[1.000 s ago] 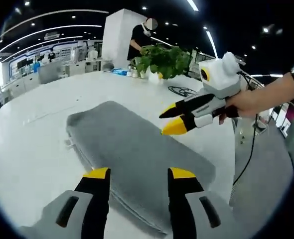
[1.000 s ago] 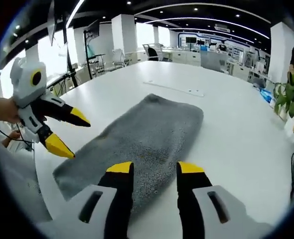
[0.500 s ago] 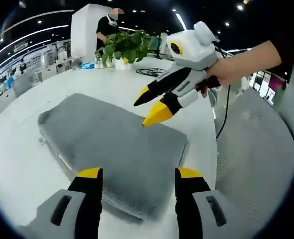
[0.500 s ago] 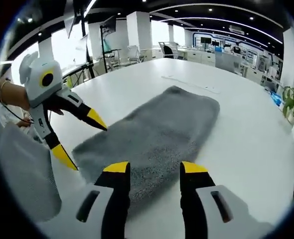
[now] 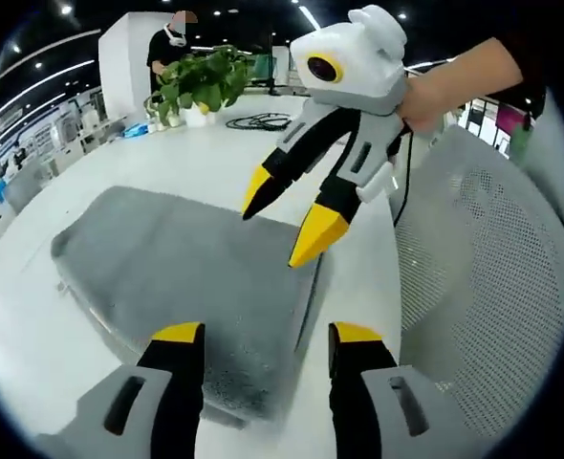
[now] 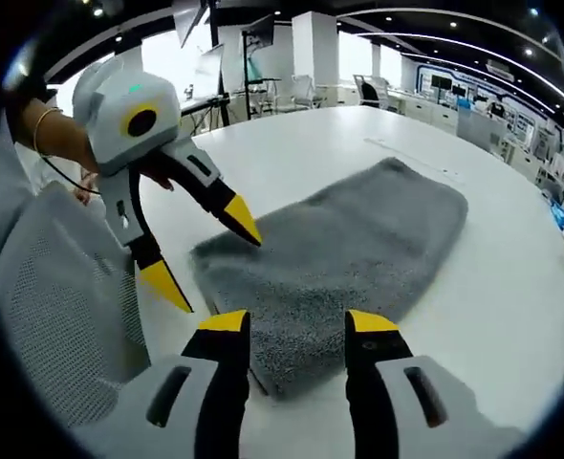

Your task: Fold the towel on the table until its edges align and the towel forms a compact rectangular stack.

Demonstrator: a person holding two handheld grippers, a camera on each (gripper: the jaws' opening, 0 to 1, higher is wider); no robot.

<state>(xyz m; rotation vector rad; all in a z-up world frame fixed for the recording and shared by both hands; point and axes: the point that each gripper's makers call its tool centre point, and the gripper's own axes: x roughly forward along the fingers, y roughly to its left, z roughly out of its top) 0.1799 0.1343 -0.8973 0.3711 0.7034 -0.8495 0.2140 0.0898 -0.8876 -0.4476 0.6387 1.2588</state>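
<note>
A: So, where is the towel [image 5: 182, 277]?

B: It lies flat on the white table [image 5: 33, 344], a grey folded slab running from about five o'clock toward ten o'clock in the left gripper view. In the right gripper view the towel [image 6: 349, 253] stretches from six o'clock up toward one o'clock, its near short edge just beyond the yellow tips.

A: And the left gripper [image 5: 259, 335]?

B: Its jaws stand wide apart with nothing between them, hanging over the towel's near corner. From the other camera the left gripper [image 6: 206, 253] comes in at nine o'clock, a hand [image 6: 57, 143] behind it, one yellow tip at the towel's near corner and the other off the cloth, over the table edge (whether the first tip actually touches the pile, I cannot tell).

A: The right gripper [image 6: 299, 325]?

B: Also spread wide and holding nothing, poised above the towel's near end. In the left gripper view the right gripper [image 5: 282, 220] enters from one o'clock, a hand [image 5: 454, 86] gripping it, tips parted above the towel's far-side edge.

A: Anything else around?

B: A grey mesh chair [image 5: 473, 287] at three o'clock beside the table, a potted plant [image 5: 201, 81] at eleven o'clock, a black cable [image 5: 258, 121] coiled near it, and a person [image 5: 167, 53] standing behind the plant.
</note>
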